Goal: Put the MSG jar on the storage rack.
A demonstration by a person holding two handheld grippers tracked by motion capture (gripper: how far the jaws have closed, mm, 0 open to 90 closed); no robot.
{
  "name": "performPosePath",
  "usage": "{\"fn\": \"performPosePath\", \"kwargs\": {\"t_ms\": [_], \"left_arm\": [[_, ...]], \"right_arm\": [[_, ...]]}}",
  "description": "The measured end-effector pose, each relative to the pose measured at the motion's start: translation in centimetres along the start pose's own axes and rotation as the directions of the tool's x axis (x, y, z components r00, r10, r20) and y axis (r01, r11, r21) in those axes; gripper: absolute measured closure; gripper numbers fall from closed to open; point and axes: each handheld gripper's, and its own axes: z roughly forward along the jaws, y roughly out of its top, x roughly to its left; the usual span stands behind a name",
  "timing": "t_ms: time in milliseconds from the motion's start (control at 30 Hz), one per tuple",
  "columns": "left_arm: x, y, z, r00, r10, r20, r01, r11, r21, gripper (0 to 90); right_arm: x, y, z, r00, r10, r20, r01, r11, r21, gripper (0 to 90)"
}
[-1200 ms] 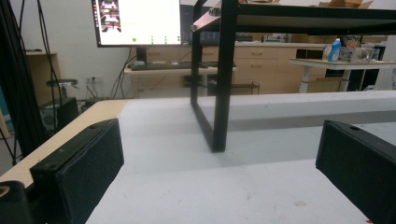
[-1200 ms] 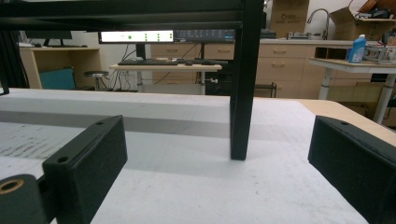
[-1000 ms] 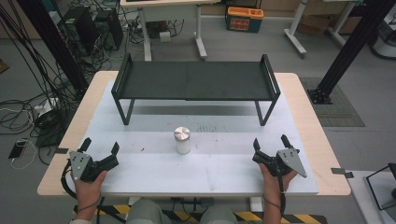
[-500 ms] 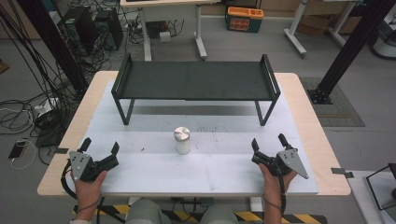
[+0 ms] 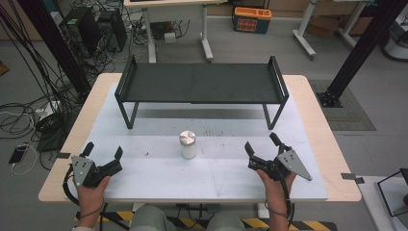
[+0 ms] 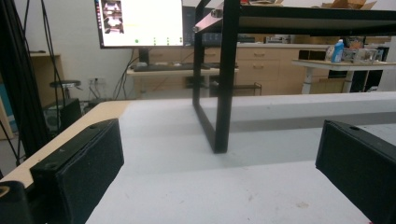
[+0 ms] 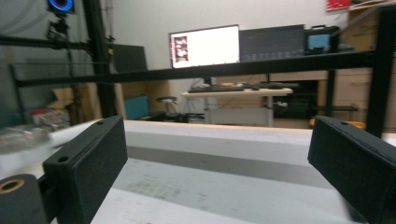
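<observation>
A small white jar with a silver lid (image 5: 187, 144) stands upright in the middle of the white mat, in front of a long black metal rack (image 5: 202, 83). My left gripper (image 5: 104, 149) rests near the table's front left, open and empty; its fingers (image 6: 77, 172) frame the rack's left leg (image 6: 225, 93). At the front right, my right gripper (image 5: 261, 142) is open, apart from the jar and to its right. Its jaws have just been closing a little with nothing between them. Its fingers (image 7: 86, 163) look under the rack's top bar (image 7: 210, 70).
The white mat (image 5: 159, 178) covers a wooden table (image 5: 317, 120). Cables (image 5: 29, 115) and a phone (image 5: 19, 154) lie on the floor to the left. A black post base (image 5: 332, 98) stands right of the table. Desks and a lit monitor (image 6: 140, 21) are behind.
My right gripper has shifted a little to the left, toward the jar, and its jaws have narrowed slightly. The left gripper and the jar have not moved.
</observation>
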Motion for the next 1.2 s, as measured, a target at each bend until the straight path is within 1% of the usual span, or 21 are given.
{"fn": "performPosePath", "kwargs": {"t_ms": [133,267,367,433,567,667,767,800,900,1000,1100,1200], "left_arm": [[0.0,0.0,0.0,1.0,-0.001,0.001,0.001,1.0,-0.002,1.2],[0.0,-0.1,0.0,1.0,-0.001,0.001,0.001,1.0,-0.004,1.2],[0.0,-0.1,0.0,1.0,-0.001,0.002,0.001,1.0,-0.003,1.2],[0.1,-0.1,0.0,1.0,-0.003,0.004,0.003,1.0,-0.004,1.2],[0.1,-0.1,0.0,1.0,-0.003,0.006,0.003,1.0,-0.004,1.2],[0.1,-0.1,0.0,1.0,-0.003,0.008,0.003,1.0,-0.004,1.2],[0.1,-0.1,0.0,1.0,-0.003,0.008,0.003,1.0,-0.004,1.2],[0.2,-0.1,0.0,1.0,-0.003,0.008,0.003,1.0,-0.004,1.2],[0.1,-0.1,0.0,1.0,-0.003,0.008,0.003,1.0,-0.004,1.2],[0.1,-0.1,0.0,1.0,-0.004,0.007,0.004,1.0,-0.004,1.2],[0.1,-0.1,0.0,1.0,-0.004,0.007,0.004,1.0,-0.007,1.2],[0.1,-0.1,0.0,1.0,-0.003,0.007,0.003,1.0,-0.007,1.2]], "right_arm": [[0.6,0.3,0.6,0.9986,-0.005,-0.053,0.005,1.0,0.002,6.0],[1.3,1.0,1.4,0.9939,-0.022,-0.108,0.023,1.0,0.006,6.1],[1.9,1.4,2.1,0.9887,-0.035,-0.146,0.037,0.999,0.012,6.1],[2.2,1.5,2.5,0.9841,-0.04,-0.173,0.042,0.999,0.012,6.2],[3.2,1.3,3.5,0.9737,-0.034,-0.225,0.037,0.999,0.011,6.5],[4.1,1.1,4.6,0.964,-0.035,-0.264,0.042,0.999,0.02,6.8],[4.9,0.9,5.8,0.9524,-0.04,-0.302,0.052,0.998,0.033,7.0],[5.1,0.9,6.1,0.9498,-0.042,-0.31,0.056,0.998,0.037,7.1],[5.9,0.7,7.2,0.9364,-0.053,-0.347,0.076,0.996,0.052,8.0],[6.7,0.3,8.4,0.9239,-0.053,-0.379,0.084,0.994,0.066,9.0],[7.2,0.1,9.2,0.9181,-0.049,-0.393,0.088,0.993,0.082,9.7],[7.6,-0.2,10.0,0.9177,-0.042,-0.395,0.086,0.992,0.095,10.6]]}}
